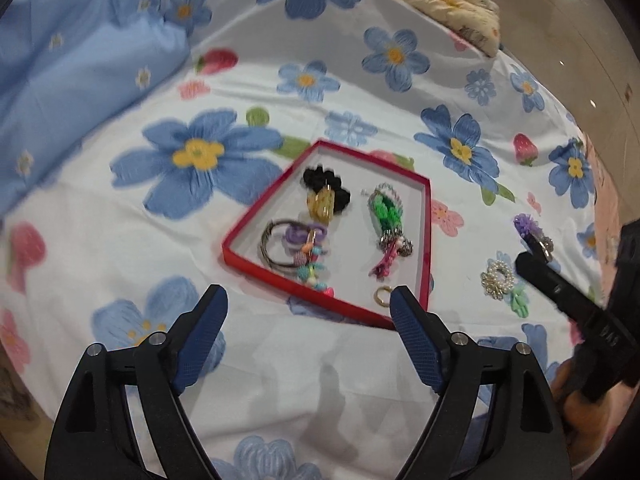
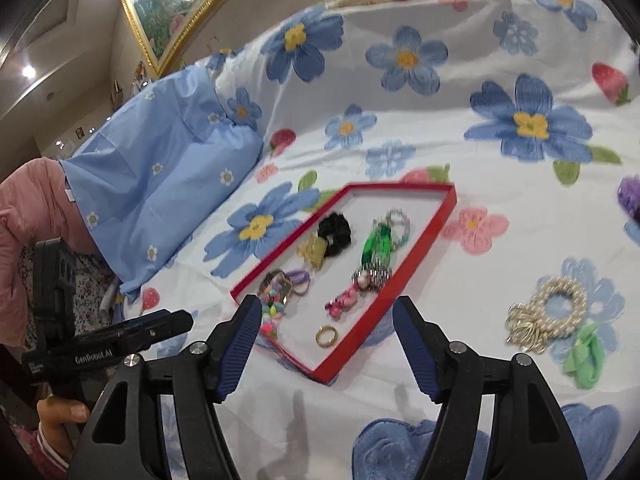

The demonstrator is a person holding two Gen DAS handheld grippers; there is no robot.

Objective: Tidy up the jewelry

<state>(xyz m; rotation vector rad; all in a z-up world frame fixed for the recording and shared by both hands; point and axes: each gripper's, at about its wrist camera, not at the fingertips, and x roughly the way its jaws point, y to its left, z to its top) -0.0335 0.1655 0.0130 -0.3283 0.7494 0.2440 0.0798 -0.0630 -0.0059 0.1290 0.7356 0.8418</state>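
Red tray (image 1: 256, 212) of jewelry, long axis running away, left claw (image 1: 308, 312) spread, empty

Matt red cardboard tray (image 2: 416, 240), cloth bedsheet (image 2: 440, 140), metal ring (image 2: 326, 336)

Bed (image 1: 360, 380) with flower-print sheet, bearing a red tray (image 1: 248, 229), pearl scrunchie (image 2: 560, 312), green bow (image 2: 584, 356), purple piece (image 1: 528, 226), blue pillow (image 2: 160, 184).
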